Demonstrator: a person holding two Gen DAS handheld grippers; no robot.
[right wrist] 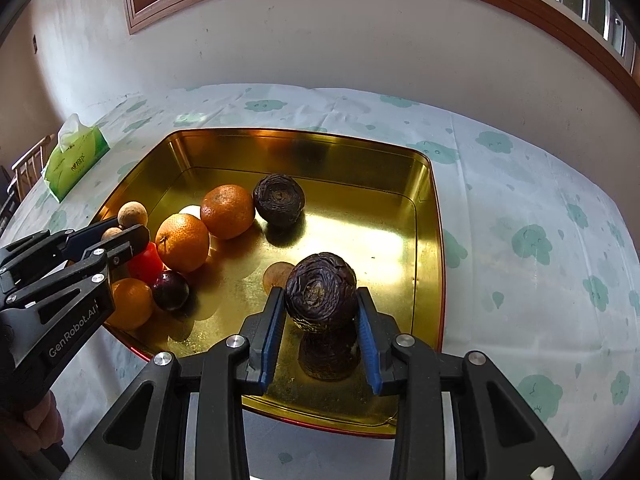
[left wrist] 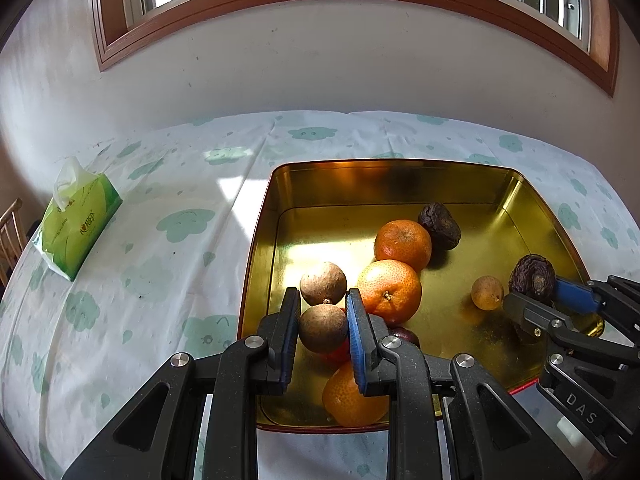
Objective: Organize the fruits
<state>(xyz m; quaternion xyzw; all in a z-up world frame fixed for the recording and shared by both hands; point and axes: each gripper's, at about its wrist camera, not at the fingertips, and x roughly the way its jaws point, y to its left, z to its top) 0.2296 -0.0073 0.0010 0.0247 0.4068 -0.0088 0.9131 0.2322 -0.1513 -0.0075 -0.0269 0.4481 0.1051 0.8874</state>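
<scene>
In the left wrist view, my left claw [left wrist: 323, 330] is clamping a round brown fruit [left wrist: 323, 328] over the gold tray's [left wrist: 400, 176] near-left corner. In the right wrist view, my right claw [right wrist: 320, 330] is gripping a wrinkled dark fruit [right wrist: 320, 292], its stem scar facing me, low over the tray floor.

Your tin tray [right wrist: 424, 216] sits on the table [right wrist: 520, 184], the tissue pack [right wrist: 76, 156] well off to its left. In the tray, your left gripper [left wrist: 323, 300] pinches a round fruit [left wrist: 323, 328] beside the oranges [left wrist: 390, 290]; to the right, your right gripper [right wrist: 320, 300] clasps a wrinkled fruit [right wrist: 320, 294], another wrinkled one [right wrist: 279, 199] lying behind it
</scene>
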